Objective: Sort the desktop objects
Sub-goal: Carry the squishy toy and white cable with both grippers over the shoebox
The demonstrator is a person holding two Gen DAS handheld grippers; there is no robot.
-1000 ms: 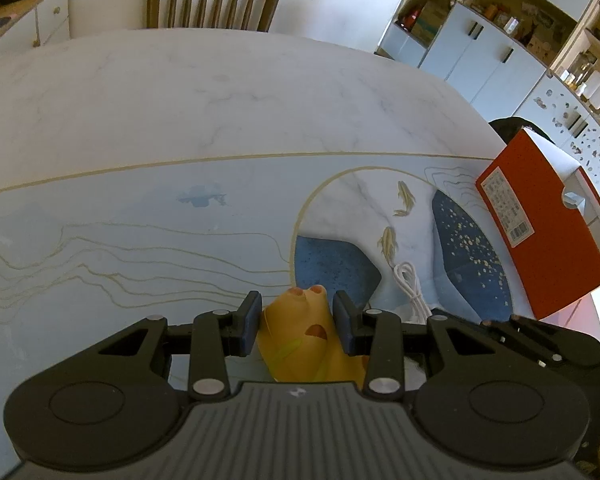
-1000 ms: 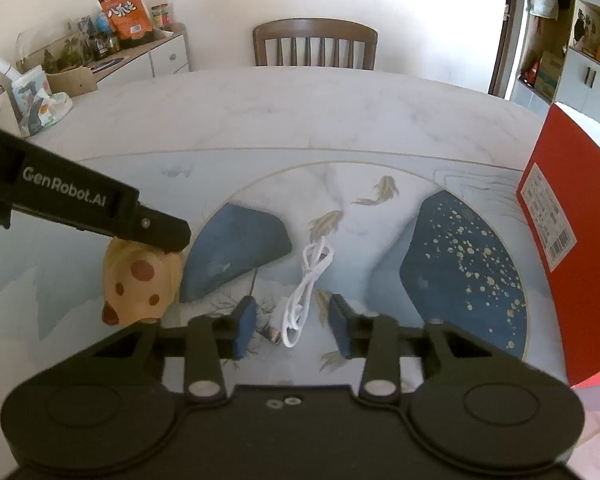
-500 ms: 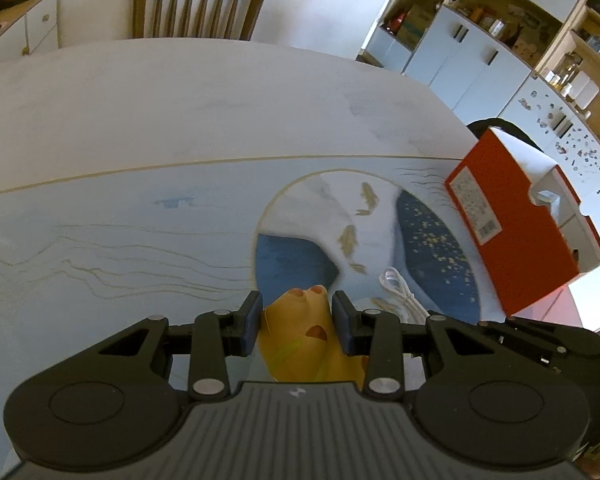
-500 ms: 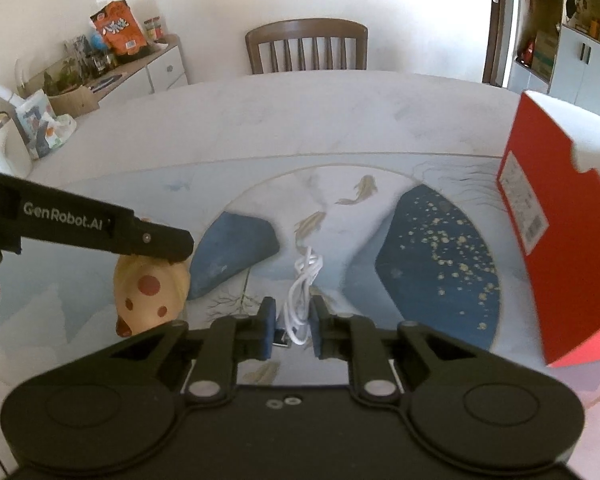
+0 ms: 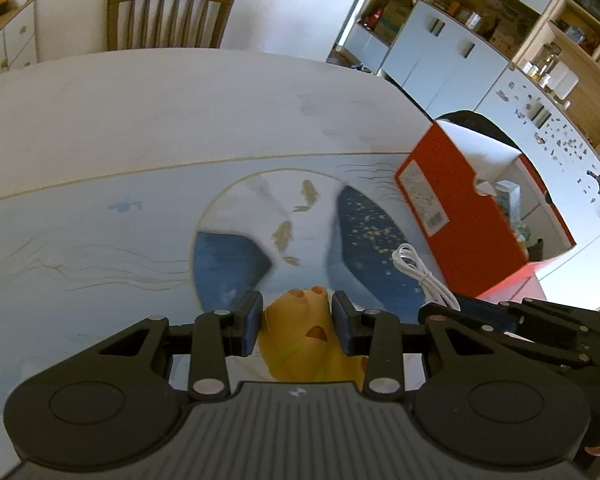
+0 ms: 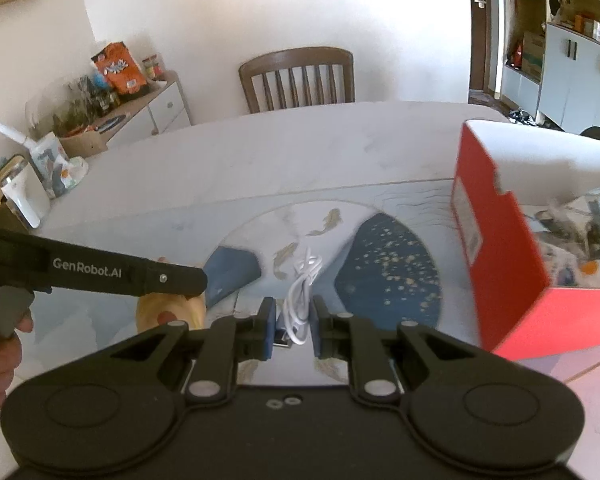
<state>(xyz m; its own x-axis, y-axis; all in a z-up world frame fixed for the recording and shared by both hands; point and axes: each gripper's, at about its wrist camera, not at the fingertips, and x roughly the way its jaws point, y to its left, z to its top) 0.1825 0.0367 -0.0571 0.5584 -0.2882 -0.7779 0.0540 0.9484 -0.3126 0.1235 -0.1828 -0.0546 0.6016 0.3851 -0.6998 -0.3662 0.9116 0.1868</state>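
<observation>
A yellow toy with orange spots point(image 5: 300, 332) sits pinched between the jaws of the left gripper point(image 5: 297, 317), its rounded end poking forward past the blue pads above the near part of the desk point(image 5: 148, 128). Just to its right, a bundled white cable point(image 6: 300, 300) is held between the jaws of the right gripper point(image 6: 293, 326), which close on its lower loops and plug end; the rest of the coil trails forward over the printed mat point(image 6: 388, 264), between the two dark blue patches. From the right wrist view the left gripper reaches in from the left, with the toy beneath its tip. An open red box point(image 6: 496, 248) stands on the right side of the desk, well apart from both items, with blurred contents inside. A wooden chair point(image 6: 298, 78) stands at the far edge of the desk.
</observation>
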